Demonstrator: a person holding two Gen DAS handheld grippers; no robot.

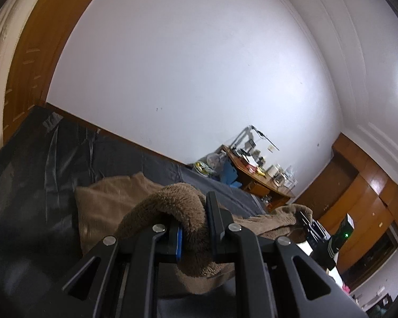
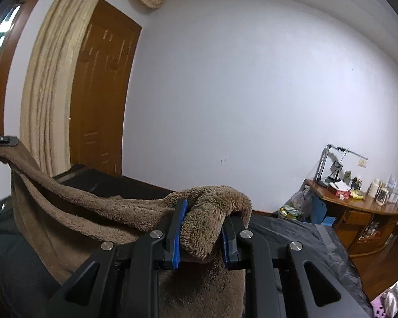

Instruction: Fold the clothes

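Together, the left gripper [image 1: 195, 234] and right gripper [image 2: 203, 234] each pinch the fleecy brown garment [image 2: 66, 206], lifting one edge above the bed [image 1: 39, 159]; next, carry it across to fold.

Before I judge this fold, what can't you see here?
- Left wrist view: brown fleece garment, near part hidden by the left tool.
- Right wrist view: its hanging lower part is cut off behind the right tool.
- Both views: desk items too small to identify.
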